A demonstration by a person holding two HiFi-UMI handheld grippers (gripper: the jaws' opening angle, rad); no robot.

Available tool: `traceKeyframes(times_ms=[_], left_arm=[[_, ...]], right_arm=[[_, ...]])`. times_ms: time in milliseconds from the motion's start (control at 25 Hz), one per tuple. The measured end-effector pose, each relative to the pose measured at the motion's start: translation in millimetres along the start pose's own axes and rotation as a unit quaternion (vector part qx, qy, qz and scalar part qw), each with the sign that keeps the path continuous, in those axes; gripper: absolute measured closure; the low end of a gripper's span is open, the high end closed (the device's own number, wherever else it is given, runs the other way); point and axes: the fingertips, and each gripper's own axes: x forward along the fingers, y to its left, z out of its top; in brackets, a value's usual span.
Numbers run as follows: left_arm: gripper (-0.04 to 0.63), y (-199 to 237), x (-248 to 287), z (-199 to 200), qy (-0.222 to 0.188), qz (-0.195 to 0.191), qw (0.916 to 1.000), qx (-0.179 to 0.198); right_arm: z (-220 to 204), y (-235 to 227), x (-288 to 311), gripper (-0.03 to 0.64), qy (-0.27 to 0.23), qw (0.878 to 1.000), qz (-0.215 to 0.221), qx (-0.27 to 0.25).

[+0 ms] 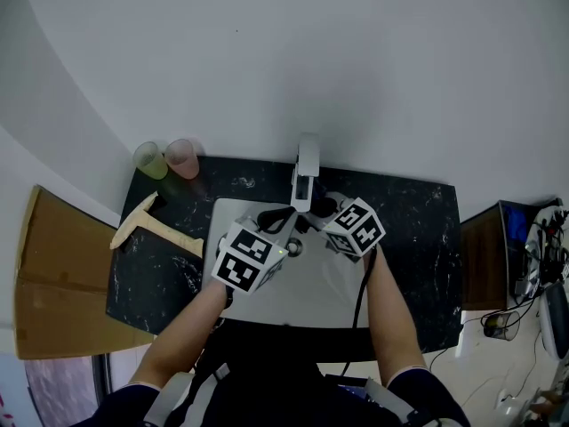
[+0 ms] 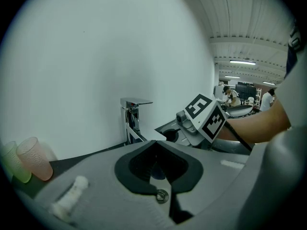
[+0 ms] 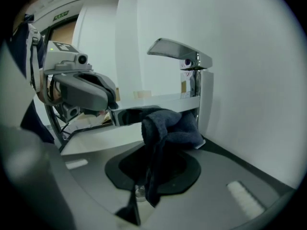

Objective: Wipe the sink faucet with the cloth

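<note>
A chrome faucet (image 1: 307,169) stands at the back of a white sink (image 1: 307,285). My right gripper (image 3: 156,145) is shut on a dark blue cloth (image 3: 169,126). The cloth is bunched against the faucet's spout, close to the upright column (image 3: 205,99), under the lever handle (image 3: 178,51). My left gripper (image 2: 156,146) is shut with nothing between its jaws. It hovers over the sink just left of the faucet (image 2: 131,119), and the right gripper's marker cube (image 2: 205,116) shows beside it. In the head view both grippers meet at the faucet's base, left (image 1: 277,221) and right (image 1: 317,210).
The sink sits in a black marbled counter (image 1: 418,238) against a white wall. A green cup (image 1: 150,160) and a pink cup (image 1: 182,157) stand at the counter's back left corner, with a wooden piece (image 1: 151,226) in front of them. Cardboard (image 1: 58,274) lies left of the counter.
</note>
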Motion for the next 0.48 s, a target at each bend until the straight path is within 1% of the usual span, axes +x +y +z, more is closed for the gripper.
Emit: traceKeyframes(times_ms=[40, 120, 280, 480], left_arm=[[0.592, 0, 0, -1, 0.002, 0.0, 1.0, 0.0], [0.592, 0, 0, -1, 0.002, 0.0, 1.0, -0.001], [0.593, 0, 0, 1, -0.004, 0.003, 1.0, 0.001], [0.593, 2, 0, 0, -0.004, 0.006, 1.0, 0.005]], right_arm=[[-1, 0, 2, 0.558, 0.006, 1.0, 0.001, -0.005], [-3, -7, 7, 0.558, 0.019, 1.0, -0.012, -0.007], [-5, -31, 12, 0.558, 0.035, 0.998, -0.048, 0.021], [-4, -45, 16, 0.557, 0.039, 0.997, -0.064, 0.031]])
